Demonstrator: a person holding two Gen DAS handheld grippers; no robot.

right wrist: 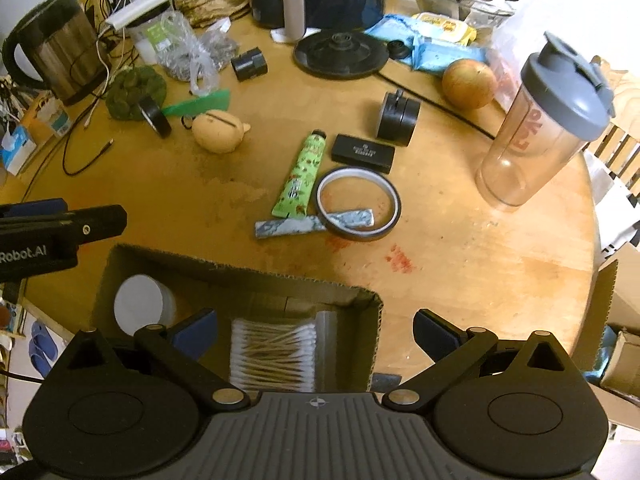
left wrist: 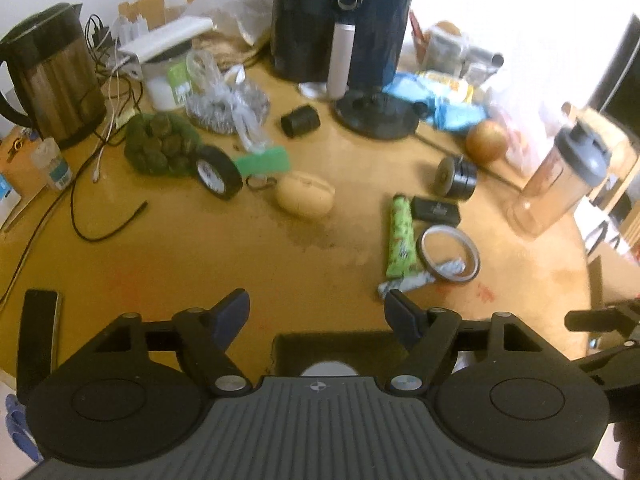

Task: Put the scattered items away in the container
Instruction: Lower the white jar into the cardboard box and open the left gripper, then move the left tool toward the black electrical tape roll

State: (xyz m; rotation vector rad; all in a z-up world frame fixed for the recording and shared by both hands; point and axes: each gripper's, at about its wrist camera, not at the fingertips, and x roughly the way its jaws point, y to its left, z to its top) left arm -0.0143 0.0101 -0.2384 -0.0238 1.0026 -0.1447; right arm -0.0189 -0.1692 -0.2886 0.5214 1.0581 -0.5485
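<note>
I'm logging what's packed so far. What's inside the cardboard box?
Inside the cardboard box lie a clear pack of cotton swabs and a round white lid or tub. The right gripper hides the box's near end.

At the table's (right wrist: 460,280) far left stands an electric kettle (right wrist: 56,44) off its base, with tangled cables (left wrist: 108,80) beside it. The black kettle base (right wrist: 340,54) sits in front of a dark appliance (left wrist: 344,16). A clear shaker bottle with a grey lid (right wrist: 548,120) stands at the right edge, an apple (right wrist: 470,84) just beside it. Blue wet-wipe packs (right wrist: 436,50) lie behind the apple. A dark phone (left wrist: 38,340) rests at the near left edge.
</note>
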